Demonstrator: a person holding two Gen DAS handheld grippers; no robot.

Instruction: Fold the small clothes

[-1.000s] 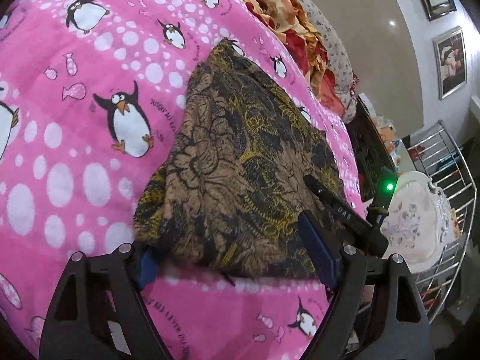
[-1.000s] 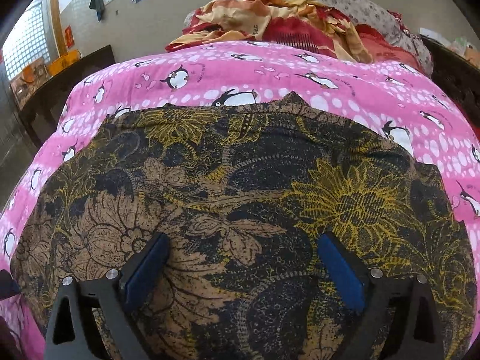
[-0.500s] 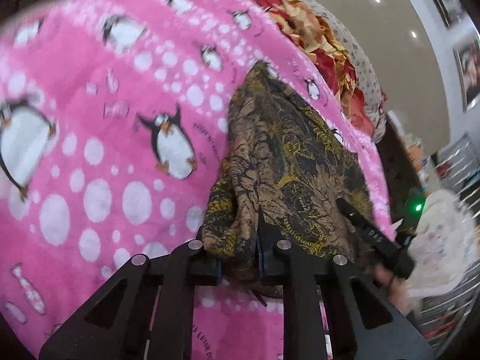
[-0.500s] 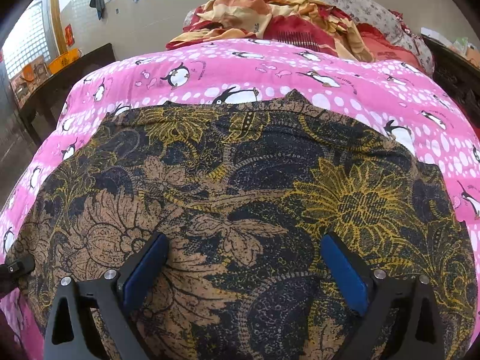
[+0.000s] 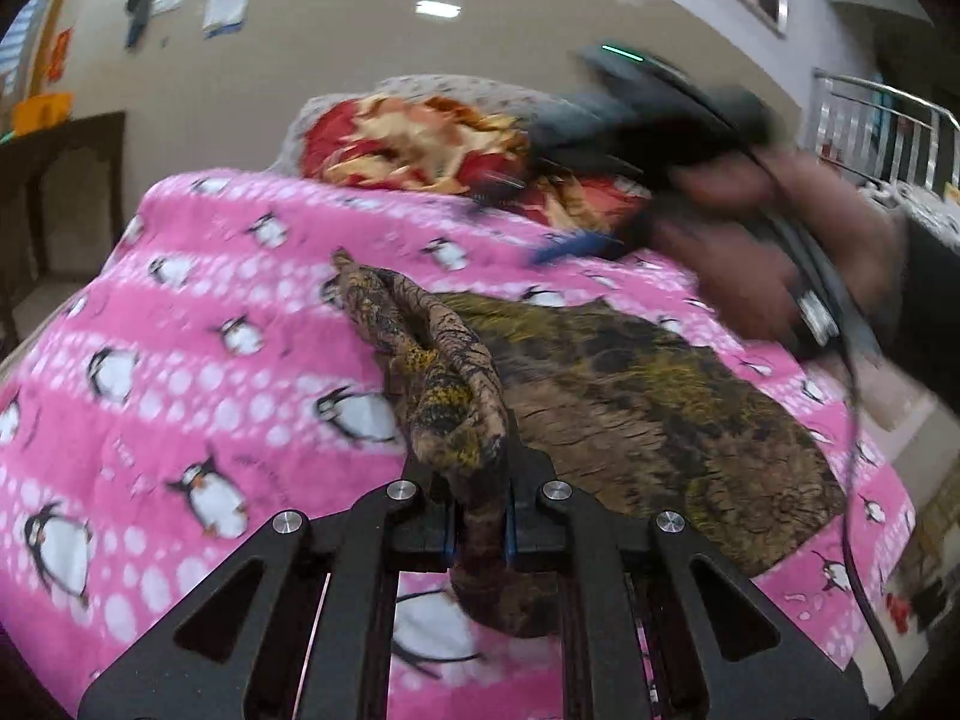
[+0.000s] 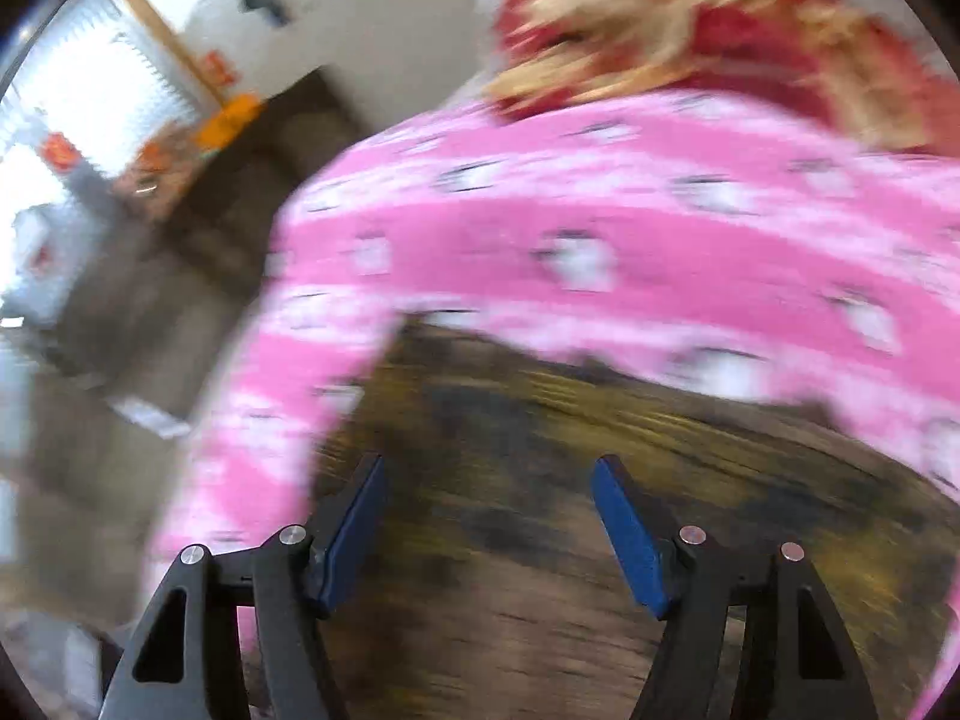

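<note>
A brown, black and gold patterned cloth [image 5: 648, 414] lies on a pink penguin blanket [image 5: 180, 360]. My left gripper [image 5: 478, 516] is shut on the cloth's near left edge, which bunches up in a raised ridge [image 5: 444, 384] running away from the jaws. My right gripper [image 6: 489, 516] is open and empty, hovering over the cloth [image 6: 570, 480] in a blurred right wrist view. It also shows in the left wrist view [image 5: 672, 138], held in a hand above the far right of the cloth.
A red and yellow bundle of bedding [image 5: 432, 144] lies at the blanket's far end. A dark wooden table [image 5: 54, 180] stands at far left. A metal rack [image 5: 882, 126] stands at right. Floor lies beyond the blanket's left edge [image 6: 120, 420].
My left gripper closed on the cloth's edge and lifted it into a ridge. My right gripper, which sat flat on the cloth, has risen and swung left; its view is now blurred.
</note>
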